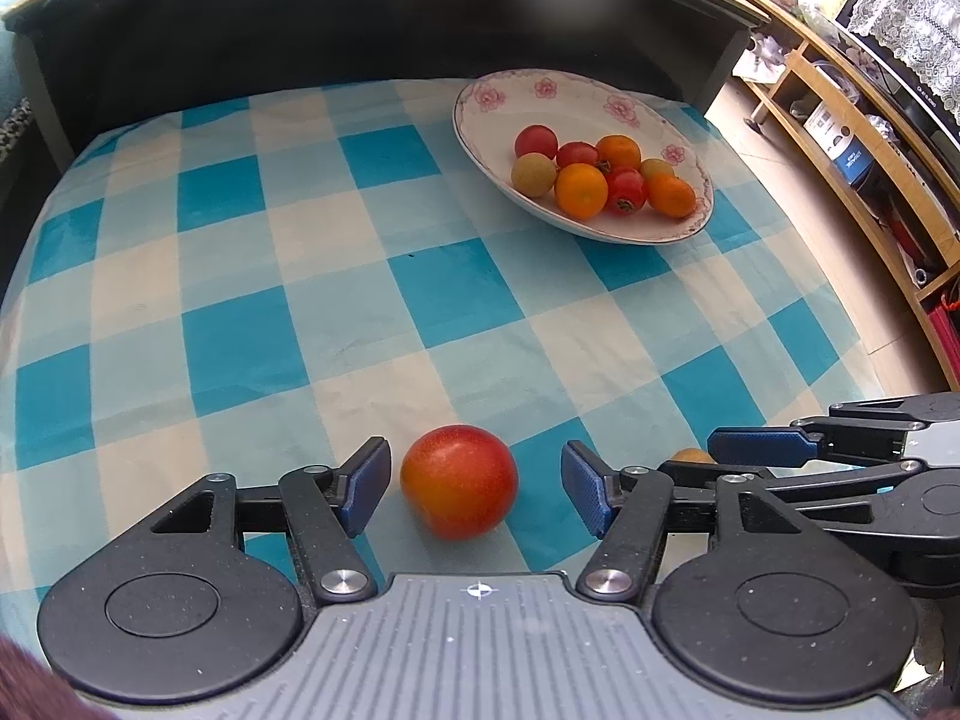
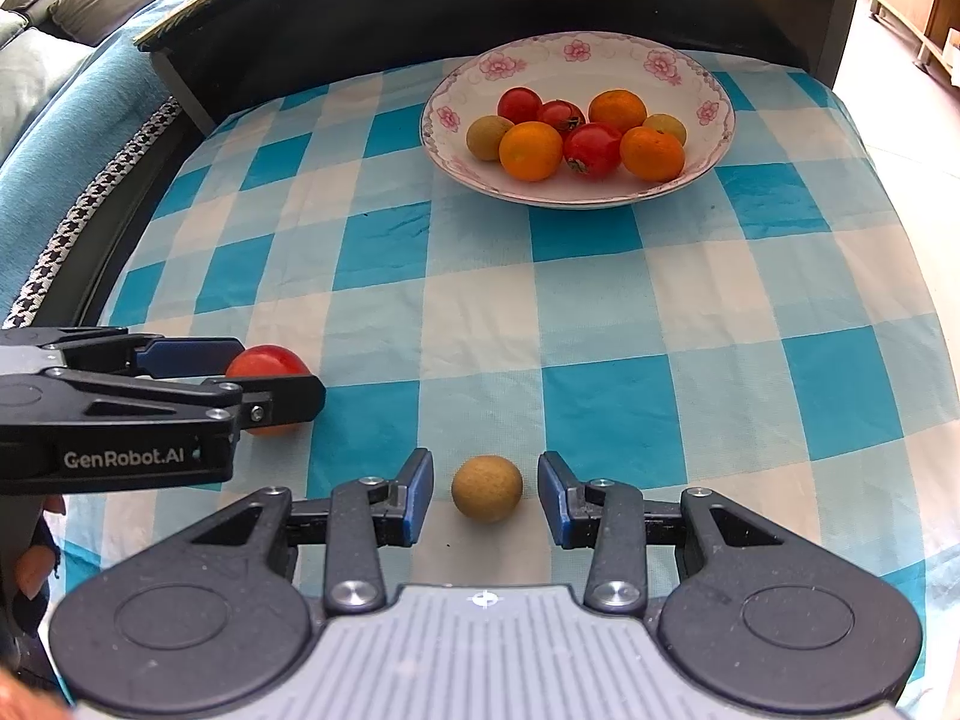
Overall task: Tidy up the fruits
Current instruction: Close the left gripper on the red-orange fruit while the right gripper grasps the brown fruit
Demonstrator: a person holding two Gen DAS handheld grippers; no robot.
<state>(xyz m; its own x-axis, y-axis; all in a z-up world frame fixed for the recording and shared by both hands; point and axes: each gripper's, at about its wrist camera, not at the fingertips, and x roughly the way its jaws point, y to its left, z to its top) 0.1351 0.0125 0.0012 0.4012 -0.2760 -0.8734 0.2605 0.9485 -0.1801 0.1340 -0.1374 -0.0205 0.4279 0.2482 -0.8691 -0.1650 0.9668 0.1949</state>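
Left wrist view, item one: left gripper [image 1: 474, 489], jaws apart, blue pads either side of a red-orange tomato [image 1: 459, 482] that sits on the checked tablecloth [image 1: 240, 276]; a gap shows on both sides, so nothing is gripped yet

Right wrist view, item two: right gripper [image 2: 486, 495], jaws likewise apart, bracketing a small tan round fruit [image 2: 486, 488] on the cloth; clear daylight between each pad and the skin, no contact

Item three: flowered plate [image 2: 708, 84] at the far side of the table, well apart from both loose fruits, already holding oranges, red tomatoes and tan fruits of the same kind

Item four: dark headboard-like panel [image 1: 360, 18] behind the table; wooden shelving [image 1: 840, 138] off to one side

Step in hand, as judged: closing on the two loose fruits for carriage to the plate

Handling notes:
- both fruits look centred between their pads; keep each gripper steady so the closing pads meet the widest part
- close gently on the tomato, which likely bruises or splits under a hard squeeze
- the tan fruit is small and round and may roll off if one pad arrives first
- the grippers sit close side by side; lift one clear before swinging the other
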